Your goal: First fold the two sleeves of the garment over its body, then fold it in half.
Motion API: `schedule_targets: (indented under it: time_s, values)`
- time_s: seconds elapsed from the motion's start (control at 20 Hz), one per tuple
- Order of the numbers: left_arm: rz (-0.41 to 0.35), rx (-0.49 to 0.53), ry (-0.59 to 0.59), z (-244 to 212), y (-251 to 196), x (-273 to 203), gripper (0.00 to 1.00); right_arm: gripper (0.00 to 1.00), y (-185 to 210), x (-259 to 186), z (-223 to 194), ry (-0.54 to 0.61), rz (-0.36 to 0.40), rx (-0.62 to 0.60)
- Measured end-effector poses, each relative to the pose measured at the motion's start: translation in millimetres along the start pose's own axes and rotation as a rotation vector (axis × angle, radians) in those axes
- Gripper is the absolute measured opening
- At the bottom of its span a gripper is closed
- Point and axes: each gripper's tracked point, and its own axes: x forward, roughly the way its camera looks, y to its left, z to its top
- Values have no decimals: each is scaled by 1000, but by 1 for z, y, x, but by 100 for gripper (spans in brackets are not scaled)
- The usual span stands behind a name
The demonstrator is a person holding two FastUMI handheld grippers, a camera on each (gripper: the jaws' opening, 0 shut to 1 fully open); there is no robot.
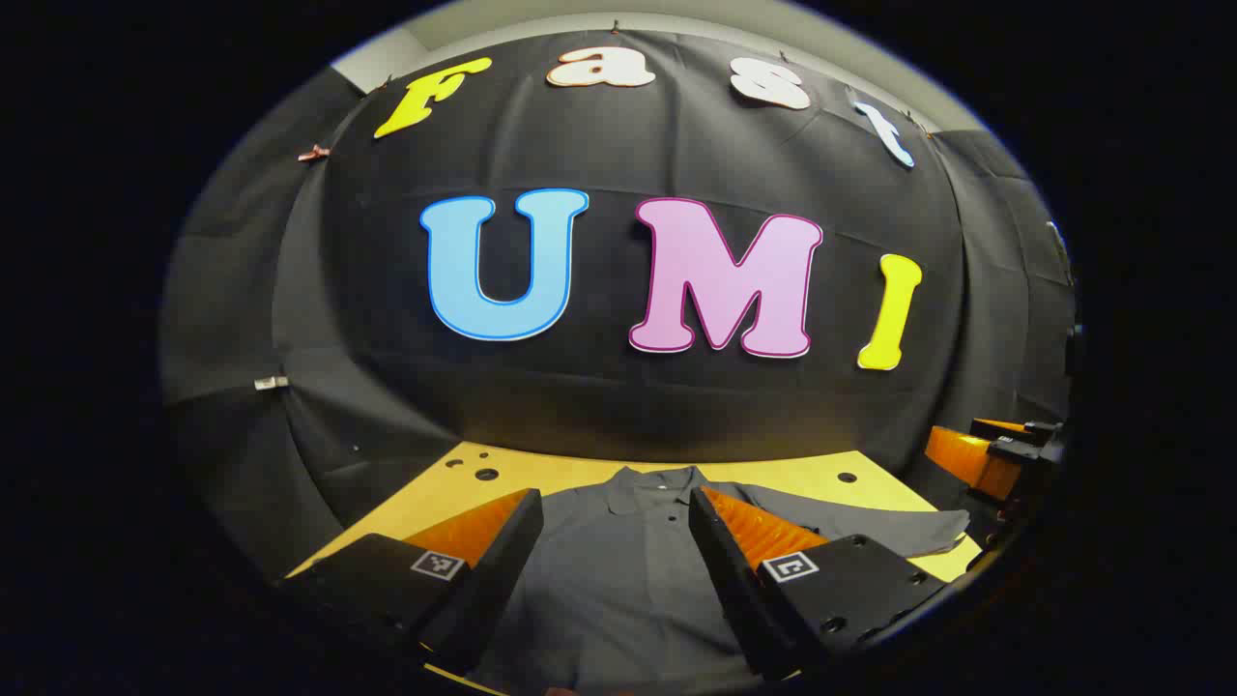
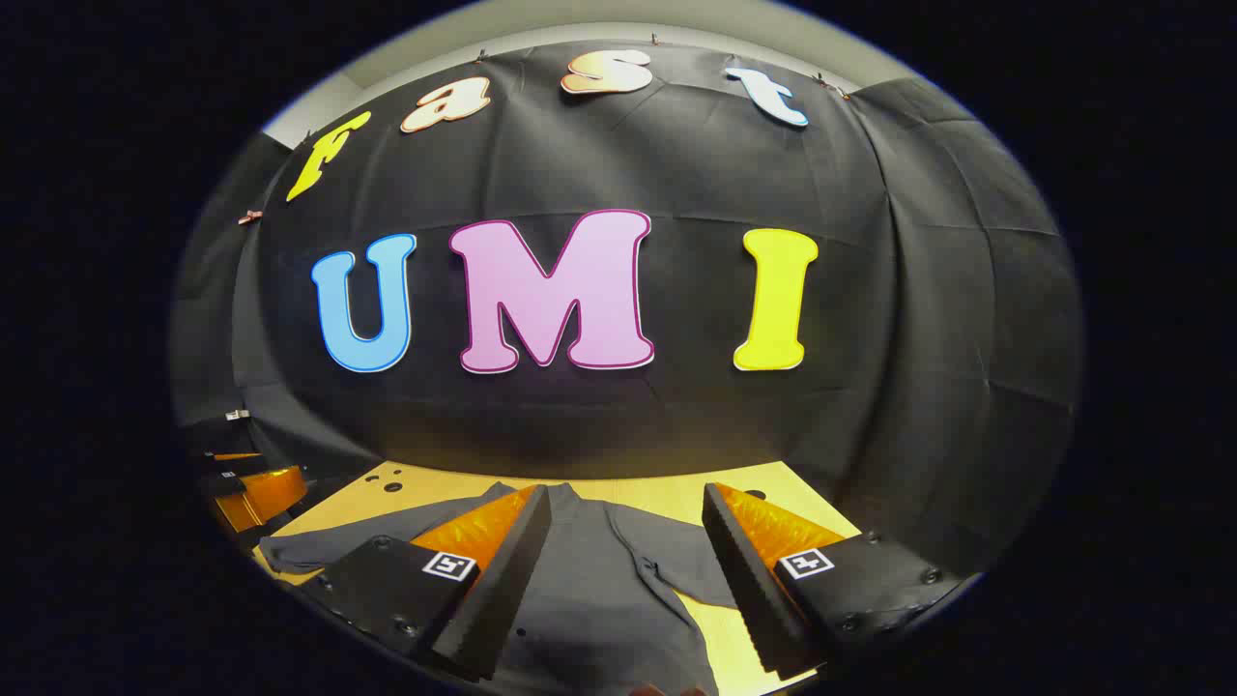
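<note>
Yellow tabletop (image 1: 580, 472) ahead carries the grey polo shirt (image 1: 618, 570), spread flat so its sleeves (image 1: 899, 532) can fold inward. My left gripper (image 1: 616, 541) and right gripper (image 2: 626, 546) hover above it, jaws apart (nothing gripped).

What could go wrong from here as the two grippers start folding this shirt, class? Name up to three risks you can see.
1. One sleeve reaches toward the edge of the table; a loose grab could drag it off.
2. Both the left gripper and the right gripper hang open above the shirt, nothing held, so a pinch might catch several layers.
3. The other sleeve already lies crooked near the body; folding may lock in wrinkles.
</note>
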Motion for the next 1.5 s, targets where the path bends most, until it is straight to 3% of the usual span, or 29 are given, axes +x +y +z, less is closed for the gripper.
schedule_targets:
  time_s: [0.05,0.45,0.75,1.2,1.5]
  values:
    - [7,0,11,-4,2,2,92,98,1,0,-3,11,0,-5]
    - [9,-1,39,-15,6,4,96,98,9,3,-29,77,33,2]
    - [20,-9,41,-17,7,5,96,97,-4,13,-47,143,8,65]
    - [33,-16,73,-28,4,4,96,99,-53,26,-73,220,-101,107]
    - [53,-5,101,-37,0,2,96,99,-128,35,-99,295,-260,175]
